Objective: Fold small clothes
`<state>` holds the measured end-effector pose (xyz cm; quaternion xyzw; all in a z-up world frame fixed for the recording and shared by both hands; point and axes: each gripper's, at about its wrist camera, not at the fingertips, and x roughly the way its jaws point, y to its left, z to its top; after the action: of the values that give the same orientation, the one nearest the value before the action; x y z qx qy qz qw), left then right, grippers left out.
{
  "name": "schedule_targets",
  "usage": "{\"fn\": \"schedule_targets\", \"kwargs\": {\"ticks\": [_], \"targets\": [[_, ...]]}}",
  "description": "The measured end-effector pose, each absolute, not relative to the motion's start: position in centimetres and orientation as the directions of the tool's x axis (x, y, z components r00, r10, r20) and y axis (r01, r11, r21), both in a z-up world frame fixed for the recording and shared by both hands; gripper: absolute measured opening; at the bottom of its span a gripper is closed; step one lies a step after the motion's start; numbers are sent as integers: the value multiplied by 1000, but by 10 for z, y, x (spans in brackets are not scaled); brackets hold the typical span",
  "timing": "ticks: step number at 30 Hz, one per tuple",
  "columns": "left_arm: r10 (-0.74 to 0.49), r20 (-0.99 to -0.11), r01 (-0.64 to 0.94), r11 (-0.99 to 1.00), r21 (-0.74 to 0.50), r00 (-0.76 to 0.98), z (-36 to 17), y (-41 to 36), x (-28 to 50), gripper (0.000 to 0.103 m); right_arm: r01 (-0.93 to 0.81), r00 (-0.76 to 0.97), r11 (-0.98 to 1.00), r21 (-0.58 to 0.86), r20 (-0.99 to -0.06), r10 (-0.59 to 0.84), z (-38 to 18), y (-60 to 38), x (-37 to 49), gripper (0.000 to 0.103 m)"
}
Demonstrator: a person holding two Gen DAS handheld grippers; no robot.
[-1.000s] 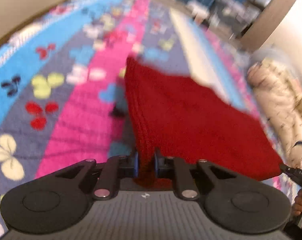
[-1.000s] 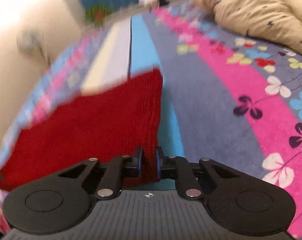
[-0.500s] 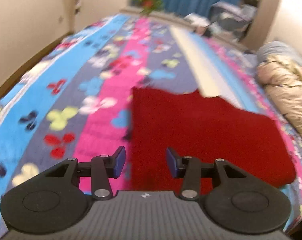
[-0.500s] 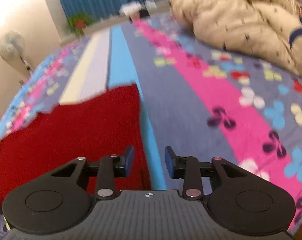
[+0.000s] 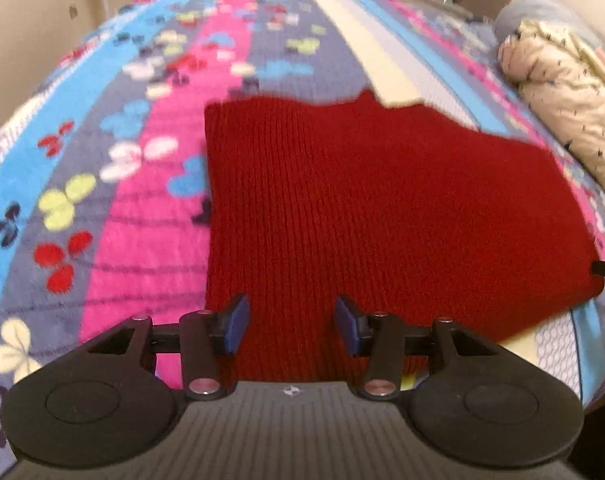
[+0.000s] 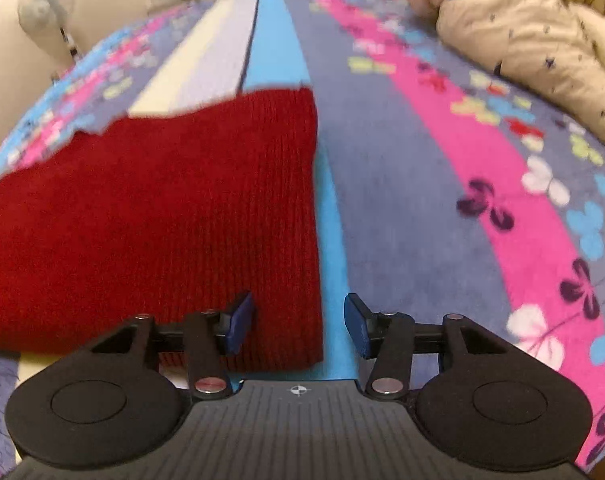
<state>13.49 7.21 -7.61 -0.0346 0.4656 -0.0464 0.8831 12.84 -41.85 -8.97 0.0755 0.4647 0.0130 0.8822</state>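
And the cloth is down: a second ago both grippers pinched the near hem of the red knit and held it off the bed, and now it lies flat with both sets of jaws just opened and nothing pressed between the pads.

Biggest first: the striped butterfly bedspread (image 5: 114, 184) fills both views, with a beige quilted bundle (image 6: 542, 40) far off at about two o'clock in the right wrist view.

On the bedspread, the red knit garment (image 5: 362, 208) is spread as one broad panel, wider than it is deep as seen from here, its ribs running from six o'clock up to twelve and its far edge ragged.

Now the grippers. The left gripper (image 5: 290, 326) hovers over the near edge, jaws apart, with red cloth showing at twelve o'clock and right between the pads. The right gripper (image 6: 298, 326) stands equally open at the other near corner: the garment's side edge runs up just inside its left pad, so cloth lies from nine to twelve o'clock and bare bedspread at three.

My read: each hand owns its own near corner, neither nearer, so the next fold probably goes across the long side.
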Motion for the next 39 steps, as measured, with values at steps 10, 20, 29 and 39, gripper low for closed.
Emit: {"fn": "schedule_targets", "kwargs": {"ticks": [10,20,29,39], "targets": [[-84,-814,11,995,-95,574,-72,76,140,61,8,536,995,99,-840,79,-100,-415,135,54],[-101,-805,30,994,-102,584,-71,75,138,67,1,571,996,88,-818,72,-93,-413,136,54],[-89,-807,30,996,-88,583,-72,75,139,69,18,600,996,84,-798,56,-91,-415,133,57],[-87,-808,31,996,-85,583,-73,76,139,69,-2,568,999,41,-822,35,-98,-409,136,57]]}}
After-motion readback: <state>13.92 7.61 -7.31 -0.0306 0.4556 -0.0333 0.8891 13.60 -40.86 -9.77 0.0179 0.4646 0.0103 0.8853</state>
